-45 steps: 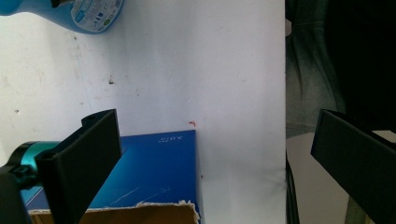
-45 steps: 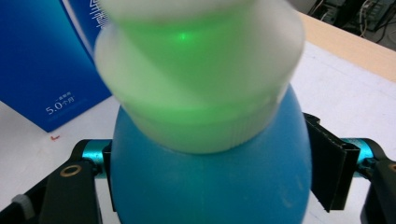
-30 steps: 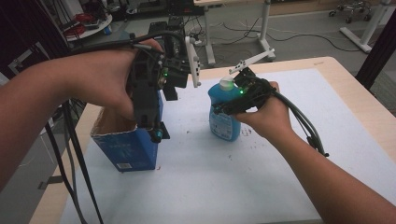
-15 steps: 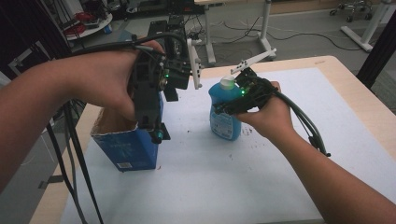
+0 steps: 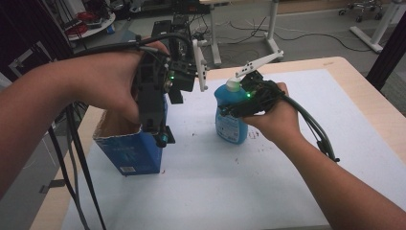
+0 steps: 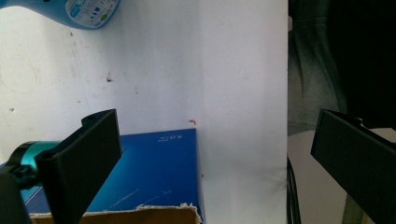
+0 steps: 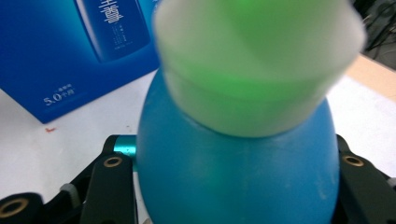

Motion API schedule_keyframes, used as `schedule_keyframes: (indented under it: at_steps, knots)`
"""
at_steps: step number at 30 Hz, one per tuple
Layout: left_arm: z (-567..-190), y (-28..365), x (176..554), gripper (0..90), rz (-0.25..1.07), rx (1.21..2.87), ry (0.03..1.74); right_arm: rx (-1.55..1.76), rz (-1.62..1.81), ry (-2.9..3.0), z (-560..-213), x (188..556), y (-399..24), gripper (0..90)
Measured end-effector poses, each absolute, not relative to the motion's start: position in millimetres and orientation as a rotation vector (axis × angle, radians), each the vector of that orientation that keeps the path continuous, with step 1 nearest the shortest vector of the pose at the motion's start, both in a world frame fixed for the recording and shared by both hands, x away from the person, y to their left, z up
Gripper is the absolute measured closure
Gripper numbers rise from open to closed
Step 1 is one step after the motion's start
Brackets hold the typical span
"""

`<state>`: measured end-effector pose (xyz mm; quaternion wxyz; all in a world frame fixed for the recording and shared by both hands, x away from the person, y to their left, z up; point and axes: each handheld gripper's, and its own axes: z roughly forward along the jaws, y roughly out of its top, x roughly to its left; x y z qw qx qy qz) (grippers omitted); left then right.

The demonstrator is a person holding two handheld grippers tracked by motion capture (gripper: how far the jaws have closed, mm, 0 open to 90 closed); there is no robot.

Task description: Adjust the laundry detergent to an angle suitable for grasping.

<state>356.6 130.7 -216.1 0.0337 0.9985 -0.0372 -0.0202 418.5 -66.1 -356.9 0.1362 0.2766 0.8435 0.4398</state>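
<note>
A blue bottle [image 5: 231, 125] with a white and green cap [image 5: 232, 86] stands upright on the white mat. My right gripper [image 5: 229, 108] comes at it from the right. Its jaws have just been closing and now press on both sides of the bottle [image 7: 233, 177] below the cap [image 7: 257, 65]. To the left stands an open blue cardboard box [image 5: 127, 153]. My left gripper [image 5: 161, 136] points down just above the box's right edge. Its jaws stand wide open [image 6: 217, 123] with nothing between them, over the box [image 6: 154, 172] and the mat.
The white mat [image 5: 201, 191] covers most of the wooden table [image 5: 378, 110]. Black cables [image 5: 76, 158] hang off the table's left side, and the right gripper's cable [image 5: 316, 129] trails along the forearm. Desk legs and chairs stand on the floor beyond.
Both hands keep their places. The right gripper's jaws have drawn in tighter around the bottle.
</note>
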Motion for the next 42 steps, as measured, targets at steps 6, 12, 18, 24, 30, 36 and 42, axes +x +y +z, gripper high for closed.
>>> schedule_keyframes:
  at_steps: [6, 12, 18, 24, 30, 36, 42]
  knots:
    - [-215.8, 129.8, 356.6, 1.7, -0.062, 3.068, -0.115, 0.78, 1.279, 2.436, -357.1, 417.7, -65.7, 45.1]
    - [-215.2, 131.1, 356.2, 1.7, -0.06, 3.067, -0.106, 0.765, 1.283, 2.433, -354.5, 416.4, -68.1, 45.3]
    - [-214.4, 131.4, 356.8, 1.7, -0.055, 3.066, -0.101, 0.739, 1.317, 2.427, -340.5, 413.8, -79.6, 45.4]
    - [-213.9, 128.3, 355.8, 1.7, -0.054, 3.062, -0.107, 0.677, 1.305, 2.468, -330.0, 409.6, -87.0, 45.4]
    - [-213.3, 126.3, 354.4, 1.7, -0.058, 3.064, -0.114, 0.577, 1.336, 2.525, -326.0, 405.6, -95.1, 45.2]
    - [-213.2, 126.2, 353.7, 1.7, -0.057, 3.069, -0.106, 0.481, 1.37, 2.574, -325.2, 402.3, -98.7, 45.2]
    - [-212.6, 125.2, 352.1, 1.7, -0.058, 3.07, -0.113, 0.34, 1.395, 2.629, -326.6, 398.8, -98.9, 45.2]
